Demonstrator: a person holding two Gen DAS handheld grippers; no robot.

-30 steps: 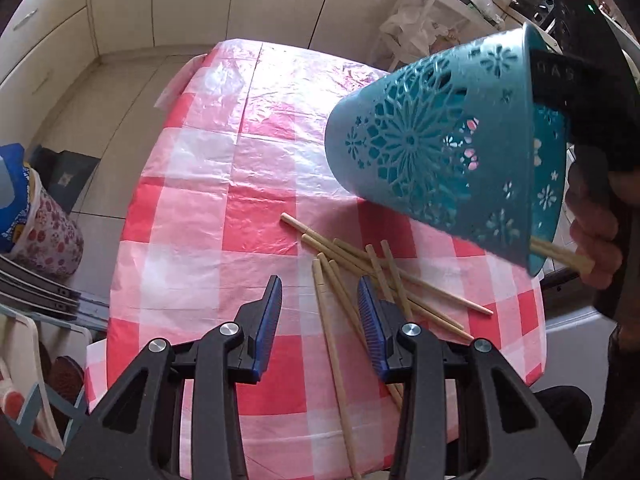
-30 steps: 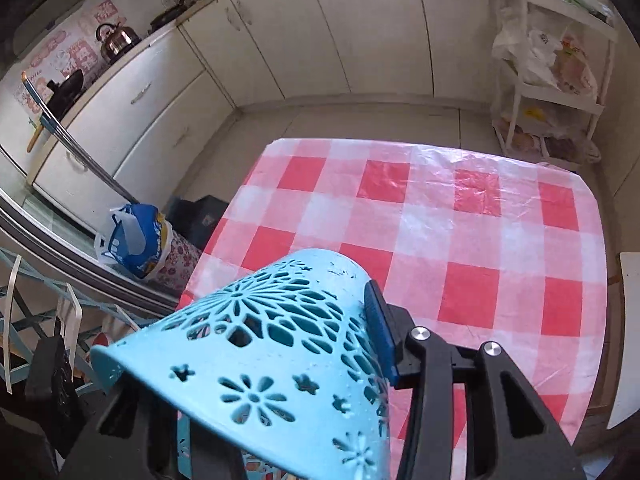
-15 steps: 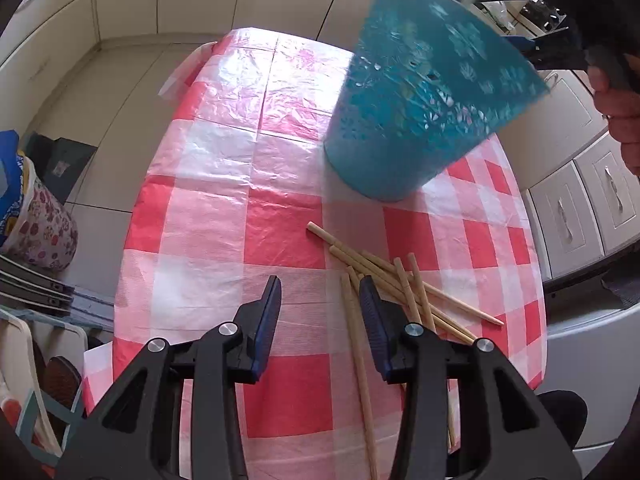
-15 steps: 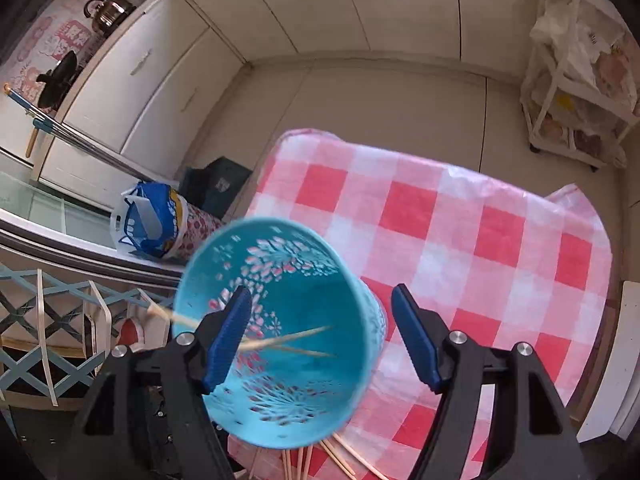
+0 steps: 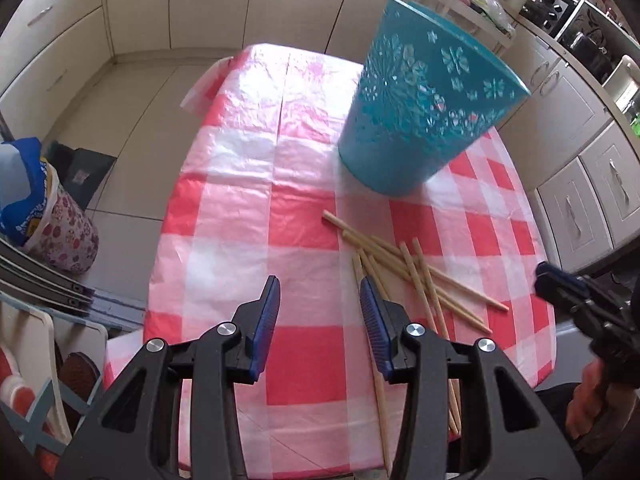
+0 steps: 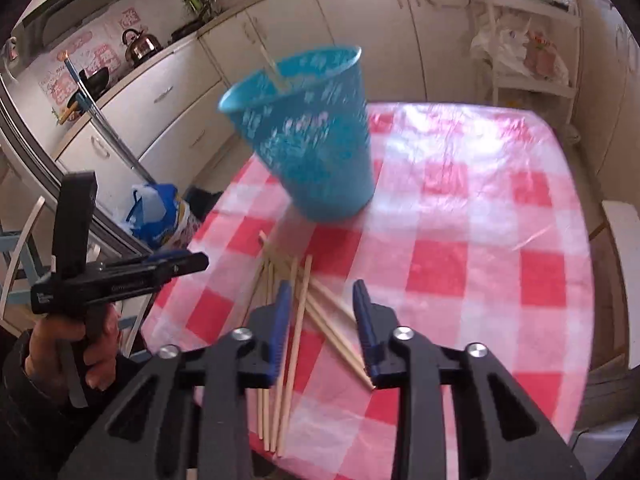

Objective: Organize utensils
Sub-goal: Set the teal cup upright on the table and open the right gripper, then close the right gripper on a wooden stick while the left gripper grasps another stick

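A teal cut-out cup rests tilted on the red-checked tablecloth, free of both grippers; in the right wrist view the cup is blurred, with one stick poking out of its top. Several wooden chopsticks lie scattered in front of it. My left gripper hangs open just left of the pile, nothing between its jaws. My right gripper hovers over the chopsticks, its jaws closing with nothing gripped; it also shows at the table's right edge as the right gripper.
A blue bag in a flowered bin stands on the floor left of the table. Cream cabinets line the walls, and a white shelf rack stands at the far corner. The table's near edge runs close under both grippers.
The right gripper let go of the teal cup, which now rests on the cloth, and drew back over the chopsticks. The left gripper barely shifted.
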